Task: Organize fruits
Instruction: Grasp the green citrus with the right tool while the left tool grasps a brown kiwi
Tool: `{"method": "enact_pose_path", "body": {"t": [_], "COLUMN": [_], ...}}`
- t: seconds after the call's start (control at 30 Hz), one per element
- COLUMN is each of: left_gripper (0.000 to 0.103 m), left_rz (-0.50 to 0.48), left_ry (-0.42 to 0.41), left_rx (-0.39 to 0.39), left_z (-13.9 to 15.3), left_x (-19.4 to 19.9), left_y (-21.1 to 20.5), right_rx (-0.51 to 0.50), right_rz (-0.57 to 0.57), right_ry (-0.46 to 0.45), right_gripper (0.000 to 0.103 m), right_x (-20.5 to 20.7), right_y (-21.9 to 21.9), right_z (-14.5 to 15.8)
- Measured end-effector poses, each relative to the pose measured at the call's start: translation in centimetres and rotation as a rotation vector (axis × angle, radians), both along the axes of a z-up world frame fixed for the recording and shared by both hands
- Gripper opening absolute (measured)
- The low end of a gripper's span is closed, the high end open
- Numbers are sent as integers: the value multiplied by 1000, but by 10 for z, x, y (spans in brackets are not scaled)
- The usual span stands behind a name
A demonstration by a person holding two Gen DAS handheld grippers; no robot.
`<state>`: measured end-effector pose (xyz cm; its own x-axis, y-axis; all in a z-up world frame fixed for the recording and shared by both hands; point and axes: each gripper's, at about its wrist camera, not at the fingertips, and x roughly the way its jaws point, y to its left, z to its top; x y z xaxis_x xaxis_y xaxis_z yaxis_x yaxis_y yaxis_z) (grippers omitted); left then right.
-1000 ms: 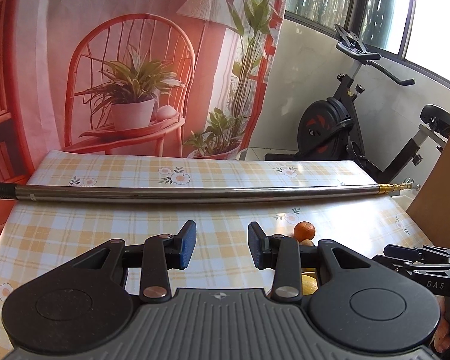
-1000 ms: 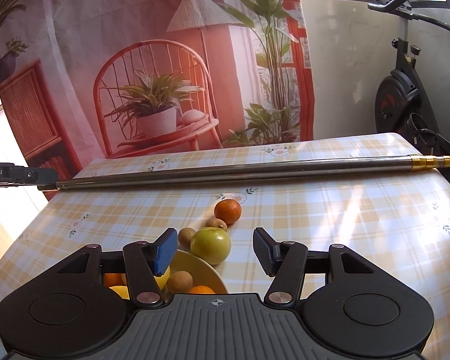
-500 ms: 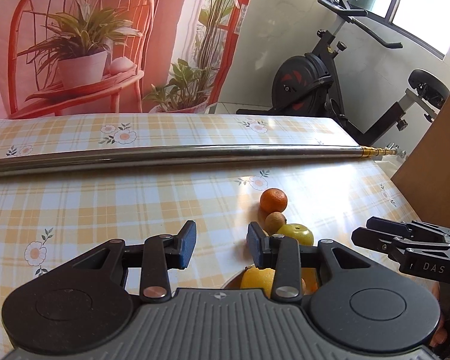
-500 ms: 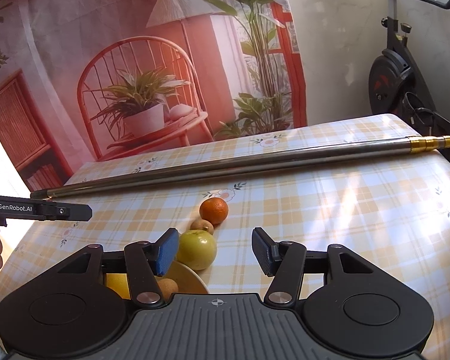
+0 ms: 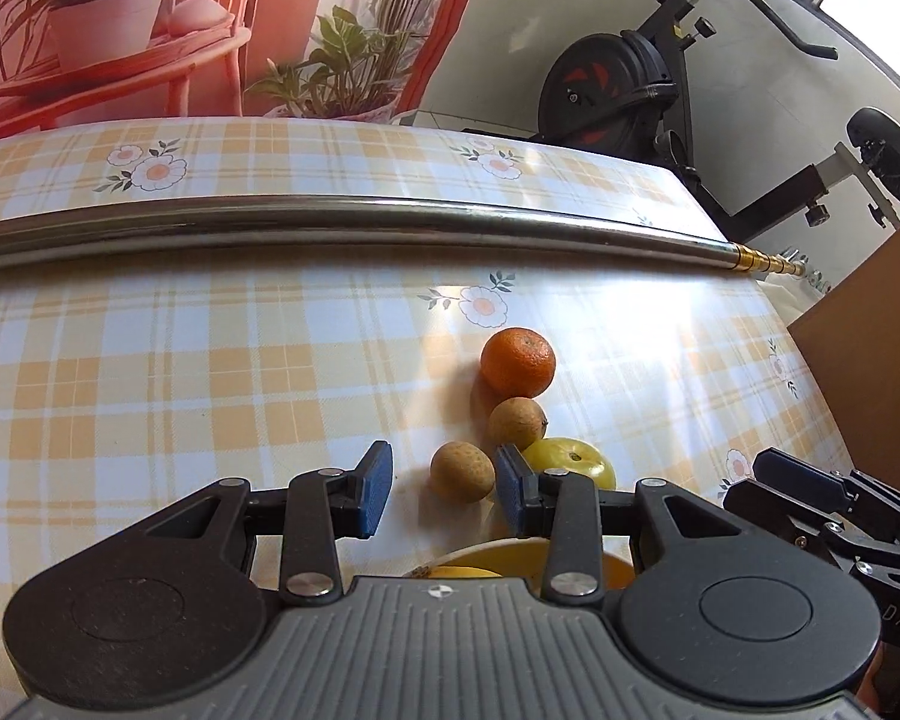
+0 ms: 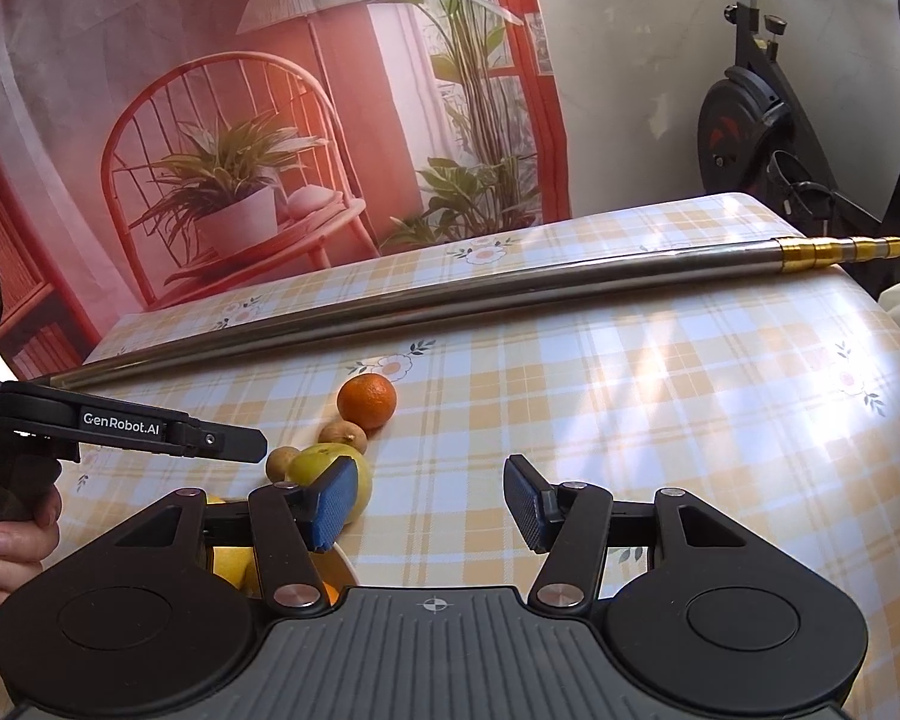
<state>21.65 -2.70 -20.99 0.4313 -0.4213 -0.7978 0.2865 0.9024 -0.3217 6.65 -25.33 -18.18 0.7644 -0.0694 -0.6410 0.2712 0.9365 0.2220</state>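
A tangerine [image 5: 518, 361], two small brown round fruits [image 5: 461, 471] [image 5: 516, 423] and a yellow-green apple [image 5: 570, 461] lie in a row on the checked tablecloth. A yellow bowl [image 5: 504, 549] with orange and yellow fruit sits just behind them, mostly hidden by the grippers. My left gripper [image 5: 443, 491] is open, its pads either side of the nearer brown fruit, not touching it. My right gripper [image 6: 431, 501] is open and empty, to the right of the apple [image 6: 312, 468]. The left gripper also shows in the right wrist view [image 6: 234, 443].
A long steel pole [image 5: 354, 219] with a brass end lies across the table behind the fruit. An exercise bike [image 5: 642, 81] stands beyond the far right edge. A brown board [image 5: 882, 372] stands at the right. A printed backdrop [image 6: 240, 120] hangs behind the table.
My left gripper has tilted down and moved forward to the fruit, now straddling the nearer brown fruit. My right gripper has edged forward and lower beside the apple. Both stay open.
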Motion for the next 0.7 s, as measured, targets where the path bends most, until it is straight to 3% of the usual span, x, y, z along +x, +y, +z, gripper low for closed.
{"method": "enact_pose_path", "body": {"t": [0.27,0.53,0.6,0.7], "left_gripper": [40,40,38,27], "left_rz": [28,30,25,17], "left_ry": [64,72,63,60], "left_rx": [-37,-49,-37,-39], "left_z": [-13,-19,-19,-20], "left_x": [12,16,17,15], "left_y": [-1,-11,-15,-14], "right_rx": [33,46,49,49], "right_rz": [-3,-6,-5,-7], "right_ry": [-17,-6,-4,-3], "right_gripper": [52,52,52,52], "right_x": [-1,-1,0,1], "right_y": [-3,-5,-5,-4], "right_z": [-5,-10,-11,-12]}}
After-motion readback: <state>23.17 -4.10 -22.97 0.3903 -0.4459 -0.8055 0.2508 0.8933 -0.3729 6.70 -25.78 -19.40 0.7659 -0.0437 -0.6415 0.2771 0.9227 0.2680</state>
